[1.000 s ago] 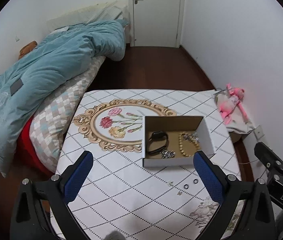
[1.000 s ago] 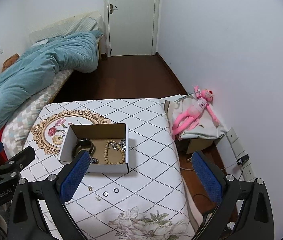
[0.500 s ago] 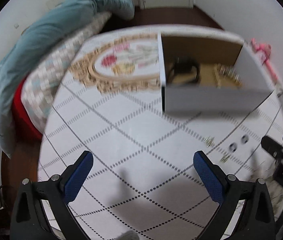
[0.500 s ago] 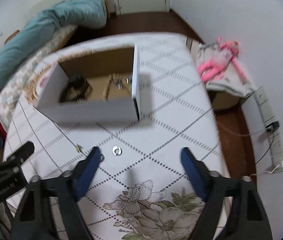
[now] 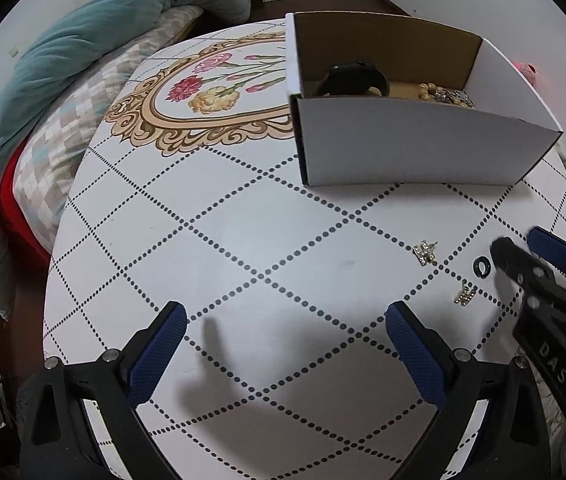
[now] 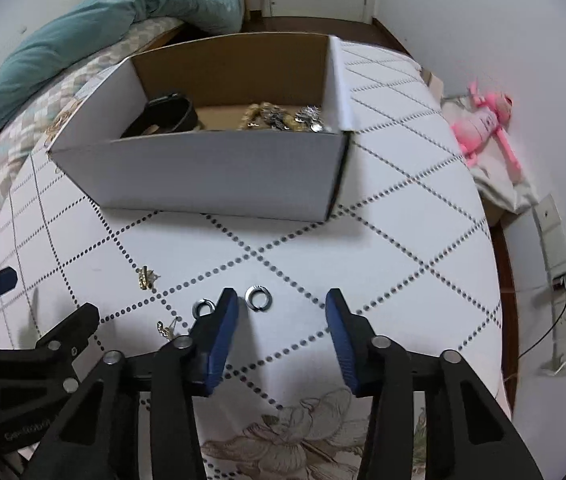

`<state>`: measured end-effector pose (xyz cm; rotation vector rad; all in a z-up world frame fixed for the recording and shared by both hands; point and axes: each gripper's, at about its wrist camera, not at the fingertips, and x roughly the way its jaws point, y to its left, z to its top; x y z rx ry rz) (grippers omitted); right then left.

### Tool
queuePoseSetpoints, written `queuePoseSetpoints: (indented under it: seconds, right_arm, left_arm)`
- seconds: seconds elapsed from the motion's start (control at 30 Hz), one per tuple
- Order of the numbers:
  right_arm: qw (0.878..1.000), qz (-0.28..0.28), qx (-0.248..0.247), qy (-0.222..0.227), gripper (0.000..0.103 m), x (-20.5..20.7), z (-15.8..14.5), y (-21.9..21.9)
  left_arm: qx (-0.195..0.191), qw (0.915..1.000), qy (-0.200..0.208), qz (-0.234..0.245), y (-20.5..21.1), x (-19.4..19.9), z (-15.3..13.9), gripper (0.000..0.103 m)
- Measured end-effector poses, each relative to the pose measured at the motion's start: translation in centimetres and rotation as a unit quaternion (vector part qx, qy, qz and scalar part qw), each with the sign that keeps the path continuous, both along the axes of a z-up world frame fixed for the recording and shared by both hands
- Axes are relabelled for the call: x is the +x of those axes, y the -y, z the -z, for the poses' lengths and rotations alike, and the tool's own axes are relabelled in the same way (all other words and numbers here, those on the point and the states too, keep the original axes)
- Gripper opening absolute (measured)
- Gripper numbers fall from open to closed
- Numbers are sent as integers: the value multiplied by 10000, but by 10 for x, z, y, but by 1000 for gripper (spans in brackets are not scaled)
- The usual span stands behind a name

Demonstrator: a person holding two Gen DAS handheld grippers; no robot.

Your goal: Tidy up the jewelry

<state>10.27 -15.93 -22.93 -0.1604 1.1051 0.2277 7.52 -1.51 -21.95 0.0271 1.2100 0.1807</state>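
A white cardboard box (image 5: 423,148) (image 6: 219,176) on the table holds a black band (image 6: 167,114), a bead bracelet (image 6: 255,118) and silver pieces. On the tablecloth in front of it lie two silver rings (image 6: 256,299) (image 6: 203,307) and two small gold earrings (image 6: 146,277) (image 6: 165,329). My right gripper (image 6: 281,320) is open, low over the cloth, with one ring between its fingers and the other ring just left of its left finger. My left gripper (image 5: 283,332) is open and empty over bare cloth, left of the earrings (image 5: 425,253) (image 5: 465,295) and a ring (image 5: 481,268).
A bed with a teal duvet (image 5: 63,64) stands along the table's left side. A pink plush toy (image 6: 483,124) lies on a box to the right, by the wall. A floral frame print (image 5: 203,96) marks the cloth left of the box.
Both grippers have come down from high above to close over the tablecloth in front of the box. The right gripper's fingers have narrowed and now flank one ring.
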Motion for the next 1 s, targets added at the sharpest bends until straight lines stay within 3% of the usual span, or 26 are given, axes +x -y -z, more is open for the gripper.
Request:
queuePoseSetpoints:
  seconds: [0.03,0.1,0.43,0.5,0.57,0.63,0.7,0.83,0.87,0.9,1.0]
  right_arm:
    - [10000,-26,6,23,35,-1,-1,-2]
    - [10000,-78,-28,45,13,-1,-2,-5]
    - [9982,452,374,-113,13,-6,-16,40]
    - [9976,586,358,-124,13,-10,-17,51]
    - [9968,699,352,-146,13,-13,-16,59]
    - [9963,773,334,-161,13,-15,-15,66]
    - [9957,848,331,-169,13,-19,-15,73]
    - [9949,940,325,-170,13,-22,-17,81]
    - [9947,959,327,-165,13,-22,-17,83]
    - [9946,971,330,-164,13,-22,-18,85]
    - [9946,972,325,-137,13,-24,-20,86]
  left_arm:
    - [-22,10000,10,28,2,-1,0,101]
    - [-66,9999,27,92,6,-2,-1,98]
    - [-384,9972,237,597,48,-10,-13,98]
    - [-424,9964,232,692,55,-8,-12,83]
    - [-438,9959,191,770,63,-7,-9,78]
    - [-452,9953,171,837,70,-7,-7,66]
    - [-467,9947,130,912,76,-5,-4,48]
    - [-517,9933,205,1012,80,1,-5,22]
    - [-527,9929,219,1043,81,2,-5,11]
    - [-530,9925,222,1075,83,3,-5,6]
    - [-486,9921,255,1127,84,3,-5,6]
